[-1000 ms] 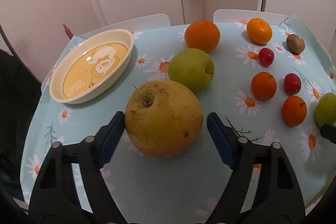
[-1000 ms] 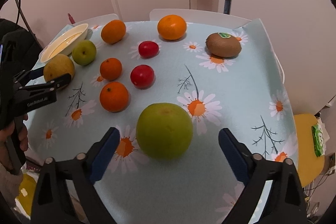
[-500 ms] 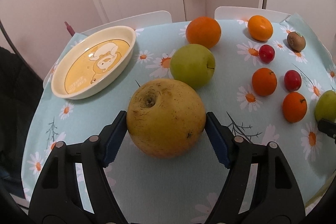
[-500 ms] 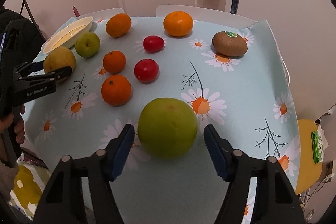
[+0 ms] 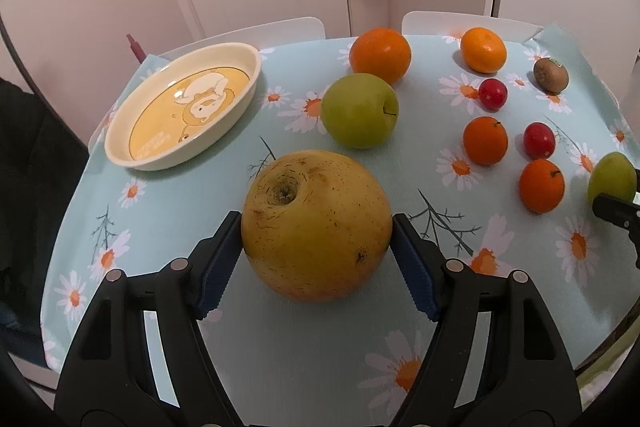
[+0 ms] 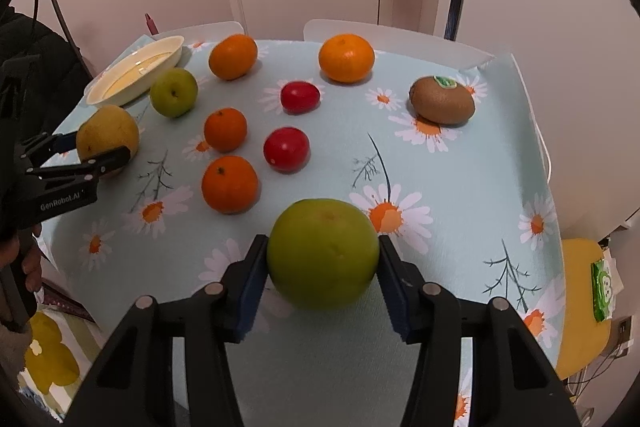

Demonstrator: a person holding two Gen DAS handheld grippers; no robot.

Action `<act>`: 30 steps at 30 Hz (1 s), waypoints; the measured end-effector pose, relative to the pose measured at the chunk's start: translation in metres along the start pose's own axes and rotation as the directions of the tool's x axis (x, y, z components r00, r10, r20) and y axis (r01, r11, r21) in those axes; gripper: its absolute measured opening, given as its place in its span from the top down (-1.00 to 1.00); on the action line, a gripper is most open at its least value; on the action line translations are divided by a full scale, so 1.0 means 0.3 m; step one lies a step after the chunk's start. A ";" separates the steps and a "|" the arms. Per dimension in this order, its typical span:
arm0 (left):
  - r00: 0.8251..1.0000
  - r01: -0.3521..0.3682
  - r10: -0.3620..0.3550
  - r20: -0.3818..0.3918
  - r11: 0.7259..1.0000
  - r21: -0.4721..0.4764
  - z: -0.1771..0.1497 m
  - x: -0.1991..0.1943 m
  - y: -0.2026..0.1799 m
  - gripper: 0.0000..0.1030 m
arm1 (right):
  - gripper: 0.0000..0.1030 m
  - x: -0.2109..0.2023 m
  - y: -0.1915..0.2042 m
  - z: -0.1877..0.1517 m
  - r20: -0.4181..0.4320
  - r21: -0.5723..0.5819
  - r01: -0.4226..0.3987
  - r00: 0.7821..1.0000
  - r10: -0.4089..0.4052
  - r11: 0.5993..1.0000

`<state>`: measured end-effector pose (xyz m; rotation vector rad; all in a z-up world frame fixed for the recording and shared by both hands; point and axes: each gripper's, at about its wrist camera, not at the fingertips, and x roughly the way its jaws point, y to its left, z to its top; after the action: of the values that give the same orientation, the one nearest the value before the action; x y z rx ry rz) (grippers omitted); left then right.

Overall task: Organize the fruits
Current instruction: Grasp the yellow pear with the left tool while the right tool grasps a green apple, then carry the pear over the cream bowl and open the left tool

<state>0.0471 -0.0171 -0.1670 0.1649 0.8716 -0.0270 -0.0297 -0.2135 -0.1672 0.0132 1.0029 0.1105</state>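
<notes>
My left gripper is shut on a large yellow pear, which sits at the table's near left; it also shows in the right wrist view. My right gripper is shut on a round green fruit near the front edge, also visible in the left wrist view. A cream oval dish with a yellow cartoon bottom stands empty at the far left. A green apple lies between the dish and the pear.
On the daisy tablecloth lie two large oranges, two small tangerines, two red fruits and a kiwi. White chairs and a door stand behind.
Both grippers have closed: the left one's jaws now press the yellow pear, the right one's jaws now press the green fruit. Both fruits look closer and slightly raised.
</notes>
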 end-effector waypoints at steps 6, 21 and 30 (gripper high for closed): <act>1.000 -0.002 0.002 0.024 1.000 -0.018 0.028 -0.079 0.023 -0.52 | 0.05 -0.052 0.025 0.046 0.028 -0.022 -0.015 0.999 0.015 1.000; 0.993 -0.054 0.064 0.096 0.993 -0.101 0.204 -0.187 0.236 -0.52 | 0.05 -0.141 0.202 0.333 0.088 -0.136 -0.095 0.990 0.107 0.986; 0.992 -0.083 0.091 0.088 0.992 -0.094 0.305 -0.083 0.416 -0.52 | 0.05 -0.049 0.360 0.535 0.087 -0.157 -0.131 0.985 0.146 0.979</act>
<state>0.1120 0.0907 -0.0736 0.1160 0.7709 0.0857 0.0883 -0.1012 -0.0616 -0.0496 0.8924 0.3109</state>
